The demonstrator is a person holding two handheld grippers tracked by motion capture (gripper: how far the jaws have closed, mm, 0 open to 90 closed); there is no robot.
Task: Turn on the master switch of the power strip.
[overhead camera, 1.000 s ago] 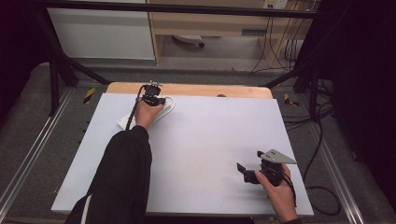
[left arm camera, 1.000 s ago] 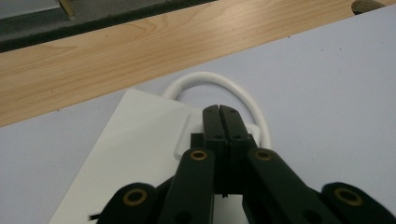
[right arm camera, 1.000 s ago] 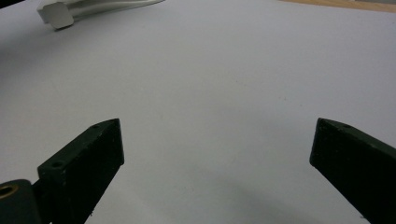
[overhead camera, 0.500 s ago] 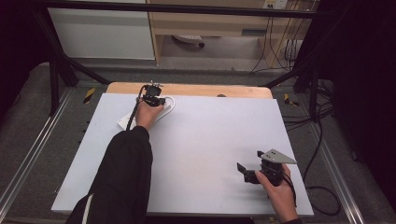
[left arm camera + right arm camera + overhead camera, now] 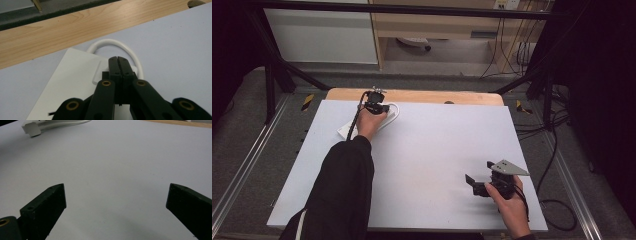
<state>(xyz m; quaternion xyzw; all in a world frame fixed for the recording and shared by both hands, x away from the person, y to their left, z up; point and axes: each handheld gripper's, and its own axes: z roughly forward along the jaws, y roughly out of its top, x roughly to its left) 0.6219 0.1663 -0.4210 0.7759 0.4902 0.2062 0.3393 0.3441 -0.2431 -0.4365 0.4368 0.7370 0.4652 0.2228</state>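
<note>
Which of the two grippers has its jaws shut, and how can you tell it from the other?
The left gripper, over the white power strip: jaws pressed together. The right gripper gapes wide.

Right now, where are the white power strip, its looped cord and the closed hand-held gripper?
white power strip (image 5: 72, 75), left gripper view, flat top.
looped cord (image 5: 110, 42), left gripper view, top of loop.
left hand-held gripper (image 5: 117, 58), left gripper view, closed tips.

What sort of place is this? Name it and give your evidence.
Probably a lab recording bench: a pale work board framed by metal rails, loose cables on the floor, and a hand-held right gripper.
</note>
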